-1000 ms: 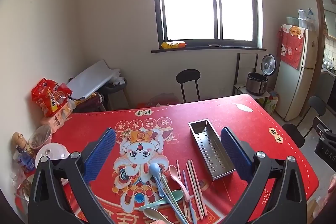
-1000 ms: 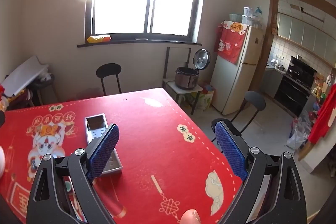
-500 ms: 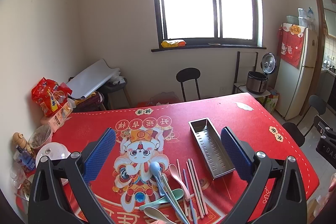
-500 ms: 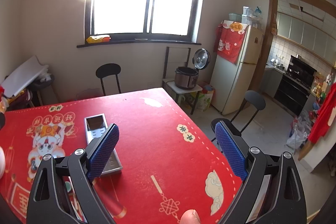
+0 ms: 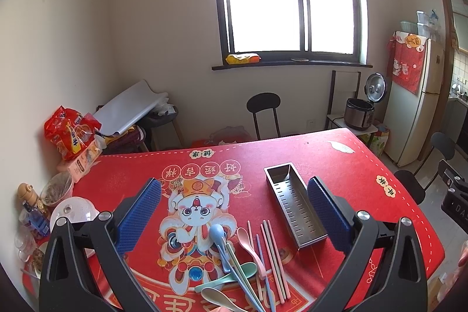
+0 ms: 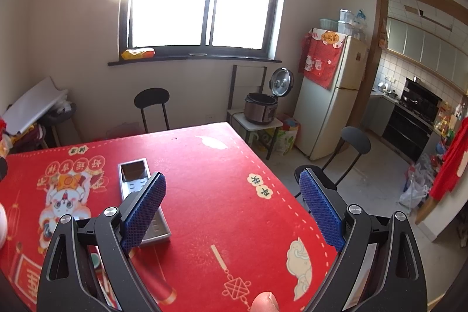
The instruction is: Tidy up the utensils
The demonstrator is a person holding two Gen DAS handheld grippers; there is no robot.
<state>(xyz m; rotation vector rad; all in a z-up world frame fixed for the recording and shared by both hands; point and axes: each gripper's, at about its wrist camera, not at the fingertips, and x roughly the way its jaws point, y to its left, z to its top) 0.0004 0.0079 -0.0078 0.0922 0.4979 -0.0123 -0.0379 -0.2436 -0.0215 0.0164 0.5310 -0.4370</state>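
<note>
Utensils: a loose pile of pastel spoons and chopsticks lies on the red tablecloth at the near edge, just left of the metal tray and crossing one another.
Handling: they look like light, stiff plastic — likely smooth and prone to slipping or rolling; a chopstick is thin, so it should be pinched near mid-length, a spoon by its handle where it lies free of its neighbours.
Looks: blue, pink, green and cream spoons; pink, blue and green sticks, mostly parallel, pointing toward the tray's side of the table.
Tray: long, narrow, slotted steel, empty as far as can be seen, apart from the pile.
Left gripper: jaws spread wide, nothing between them, held above the pile.
Right gripper: jaws also spread wide and empty — over bare cloth, right of the tray.
Stage: judged as the start; nothing is in the tray yet.
Surroundings: snack bags and jars at the left edge, a chair beyond.
</note>
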